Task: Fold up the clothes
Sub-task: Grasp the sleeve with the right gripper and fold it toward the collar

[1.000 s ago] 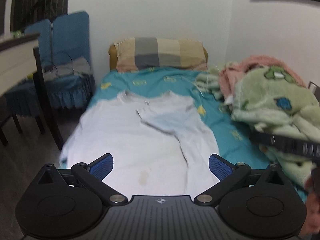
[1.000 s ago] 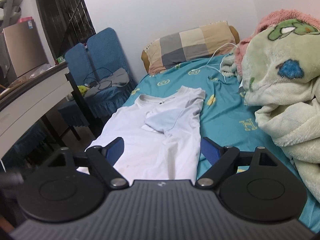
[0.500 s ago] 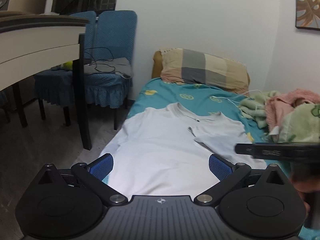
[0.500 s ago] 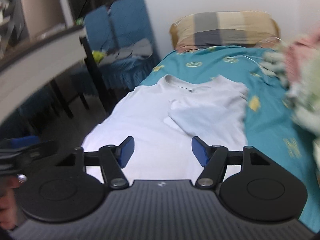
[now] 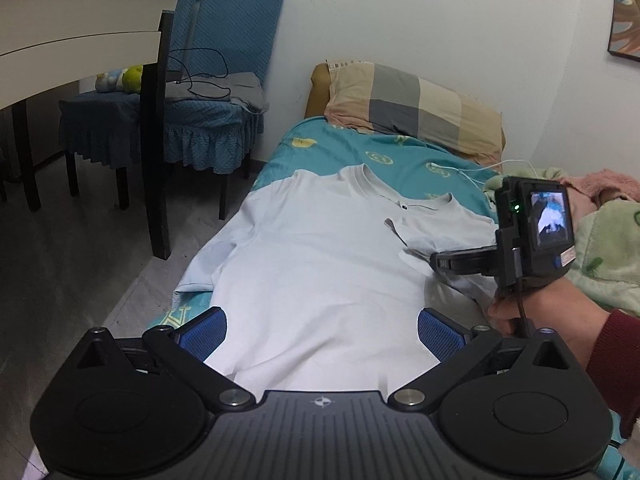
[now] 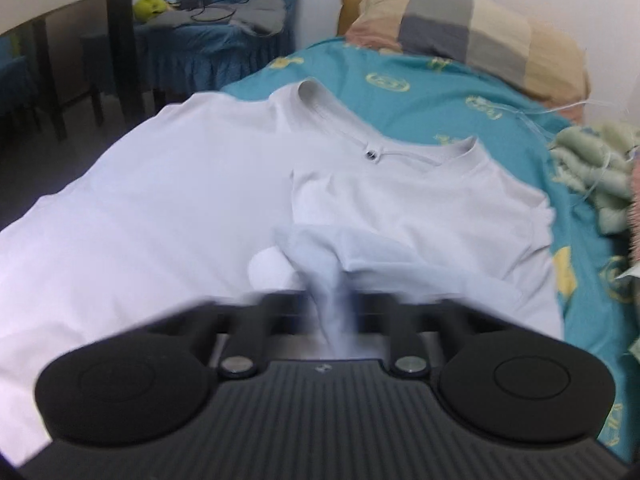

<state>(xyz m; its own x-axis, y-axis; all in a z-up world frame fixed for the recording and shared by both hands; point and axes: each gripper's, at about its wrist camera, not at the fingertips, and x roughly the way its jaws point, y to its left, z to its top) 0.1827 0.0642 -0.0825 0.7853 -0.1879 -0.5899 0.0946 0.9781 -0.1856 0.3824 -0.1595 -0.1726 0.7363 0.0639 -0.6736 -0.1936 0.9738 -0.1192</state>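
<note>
Bed (image 5: 352, 152) ahead carried the shirt (image 5: 320, 264); my right gripper (image 6: 332, 300) pinched its folded sleeve (image 6: 400, 256), left gripper (image 5: 322, 332) spread apart; next, probably smoothing the sleeve inward.

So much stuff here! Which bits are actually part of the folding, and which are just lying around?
Part of the job:
white T-shirt
folded-in sleeve, pinched by the right gripper
left gripper, jaws open

Just lying about:
checked pillow
green blanket
blue chair
white cable
</note>
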